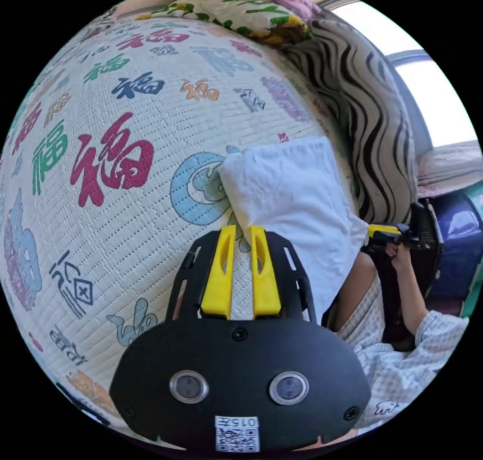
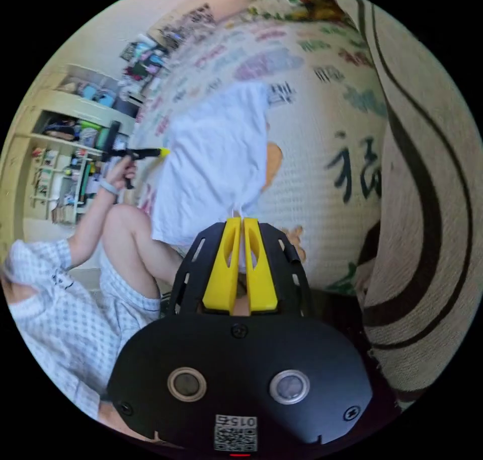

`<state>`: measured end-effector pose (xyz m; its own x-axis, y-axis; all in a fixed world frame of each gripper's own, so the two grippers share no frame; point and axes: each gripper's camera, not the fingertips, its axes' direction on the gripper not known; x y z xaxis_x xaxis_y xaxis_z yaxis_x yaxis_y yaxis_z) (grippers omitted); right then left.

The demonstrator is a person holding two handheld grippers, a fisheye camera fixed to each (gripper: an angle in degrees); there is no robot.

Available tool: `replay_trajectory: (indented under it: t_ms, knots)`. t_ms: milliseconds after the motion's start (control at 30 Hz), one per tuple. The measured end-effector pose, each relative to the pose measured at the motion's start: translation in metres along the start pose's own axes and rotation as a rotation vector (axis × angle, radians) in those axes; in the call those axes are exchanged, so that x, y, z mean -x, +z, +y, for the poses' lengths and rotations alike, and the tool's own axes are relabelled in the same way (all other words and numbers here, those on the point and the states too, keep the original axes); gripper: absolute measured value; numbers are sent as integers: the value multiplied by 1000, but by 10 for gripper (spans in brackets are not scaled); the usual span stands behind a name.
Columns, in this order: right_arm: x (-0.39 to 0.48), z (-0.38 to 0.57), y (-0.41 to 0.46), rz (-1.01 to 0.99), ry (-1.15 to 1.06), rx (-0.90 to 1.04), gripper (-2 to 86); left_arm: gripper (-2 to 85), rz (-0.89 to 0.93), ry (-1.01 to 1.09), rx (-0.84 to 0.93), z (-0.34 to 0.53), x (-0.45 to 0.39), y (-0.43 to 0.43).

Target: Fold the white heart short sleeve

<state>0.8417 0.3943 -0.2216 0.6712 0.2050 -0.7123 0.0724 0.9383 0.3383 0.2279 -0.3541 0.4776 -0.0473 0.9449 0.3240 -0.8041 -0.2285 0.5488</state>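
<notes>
Left gripper (image 1: 243, 228): yellow jaws nearly together, pinching the folded white cotton shirt (image 1: 292, 198).
Right gripper (image 2: 241, 222): clamped on another shirt edge.
Surface: quilted cream mat with colourful characters (image 1: 115, 143).

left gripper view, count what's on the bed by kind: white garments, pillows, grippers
white garment: 1
pillows: 2, floral pillow and striped pillow
grippers: 2, left gripper and right gripper
total: 5

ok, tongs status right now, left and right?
Left tongs: closed on an edge of the white shirt.
Right tongs: closed on the white shirt's edge.
</notes>
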Motion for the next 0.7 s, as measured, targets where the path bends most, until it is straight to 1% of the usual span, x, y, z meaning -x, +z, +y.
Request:
replay_trajectory:
  t_ms: [33,100,133,233,367,467,533,600,700]
  knots:
    - [-3,-10,-13,-52,-59,-71,33,62,103,-20,-91,3,14,-13]
    - [-15,-31,-24,-93,-117,-151,58,82,248,-56,-227,6,36,-27]
    - [-26,-49,-24,-105,-137,-160,73,95,281,-84,-251,6,49,-28]
    - [-57,-98,-10,-120,-153,-104,98,110,281,-132,-212,0,72,-19]
    - [-81,-149,11,-109,-188,-55,125,104,350,-133,-214,-6,85,-18]
    - [-100,-182,31,-119,-184,31,136,98,367,-135,-213,-11,86,-13]
    - [-115,-201,46,-135,-173,98,136,95,343,-106,-198,-18,78,-10]
    - [-127,-211,51,-206,-148,104,130,93,357,-89,-189,-23,73,-5]
    - [-147,-221,54,-265,-133,115,89,75,376,-82,-175,-29,68,2]
